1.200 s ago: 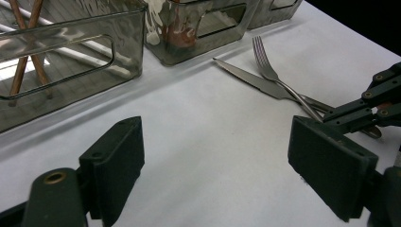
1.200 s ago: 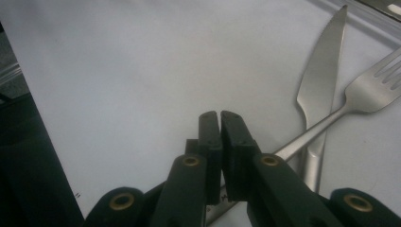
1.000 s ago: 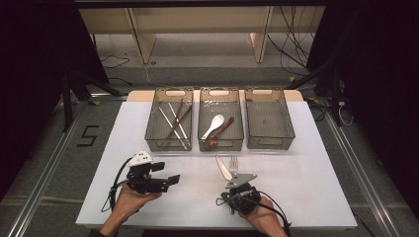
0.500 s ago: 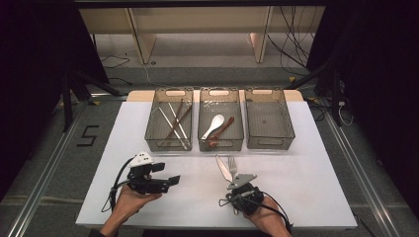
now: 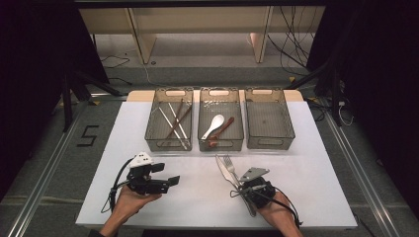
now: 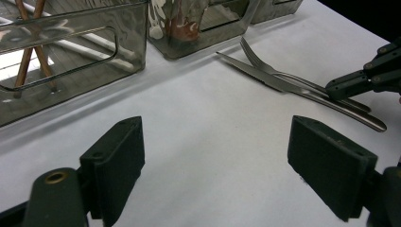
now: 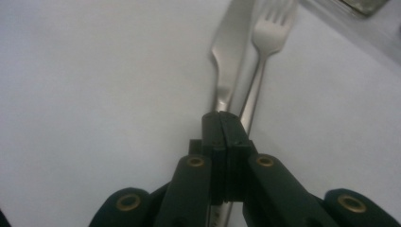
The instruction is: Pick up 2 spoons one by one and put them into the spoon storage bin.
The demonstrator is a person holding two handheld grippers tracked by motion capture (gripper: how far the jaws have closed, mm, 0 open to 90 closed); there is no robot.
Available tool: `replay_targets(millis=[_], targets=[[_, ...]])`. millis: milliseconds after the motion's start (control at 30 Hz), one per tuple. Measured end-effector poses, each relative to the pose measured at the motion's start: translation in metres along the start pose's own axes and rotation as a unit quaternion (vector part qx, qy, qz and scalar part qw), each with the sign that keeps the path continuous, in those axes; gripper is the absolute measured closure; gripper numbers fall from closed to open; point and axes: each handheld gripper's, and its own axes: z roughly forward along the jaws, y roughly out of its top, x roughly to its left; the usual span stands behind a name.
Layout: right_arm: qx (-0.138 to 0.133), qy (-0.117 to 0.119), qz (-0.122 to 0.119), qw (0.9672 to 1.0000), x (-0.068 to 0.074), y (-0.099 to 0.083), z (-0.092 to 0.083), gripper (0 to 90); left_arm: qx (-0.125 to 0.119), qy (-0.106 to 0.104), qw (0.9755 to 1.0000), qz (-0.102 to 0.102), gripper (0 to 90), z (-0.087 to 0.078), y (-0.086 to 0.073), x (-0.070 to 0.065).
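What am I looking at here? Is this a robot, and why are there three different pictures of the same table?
No robot arm here: a person holds a hand-held gripper in each hand. The high view looks down on the white table from above the person; the other two pictures come from small cameras riding on each gripper, looking along its black jaws.

The left gripper rests open near the table's front edge, with nothing between its jaws. The right gripper has its jaws shut, apparently on the handle of the knife; a fork lies right beside the knife.

At the back stand three clear bins: the left bin holds chopsticks, the middle bin a white spoon and a brown spoon, and the right bin holds nothing.
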Motion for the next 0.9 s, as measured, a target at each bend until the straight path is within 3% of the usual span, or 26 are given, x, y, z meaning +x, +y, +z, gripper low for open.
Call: replay_targets(millis=[133,267,300,400,500,700,900], targets=[[-0.001,0.006,0.013,0.9999,-0.006,-0.002,0.001,90.0,0.001,0.0,1.0,0.0,19.1,0.001,0.0,-0.001],[0.013,-0.027,0.007,0.9995,-0.011,-0.002,0.001,90.0,0.0,0.001,1.0,0.0,19.1,0.001,0.0,-0.001],[0.014,-0.024,0.013,0.9995,-0.012,-0.004,0.001,90.0,0.001,0.002,1.0,0.001,19.1,0.0,0.0,0.0],[-0.011,-0.023,0.012,0.9996,-0.008,0.001,-0.008,90.0,-0.002,0.003,1.0,-0.002,19.1,0.0,0.0,0.0],[-0.023,-0.01,0.003,0.9997,0.0,0.008,-0.011,85.3,-0.001,0.004,1.0,0.0,19.1,0.0,0.0,0.0],[0.009,0.019,0.014,0.9997,0.004,0.013,-0.001,67.2,-0.003,0.005,1.0,-0.001,19.1,-0.002,0.0,0.0],[0.019,0.036,0.029,0.9988,-0.001,0.016,0.002,59.8,-0.015,0.006,0.9999,-0.003,19.0,-0.005,0.0,0.001]])
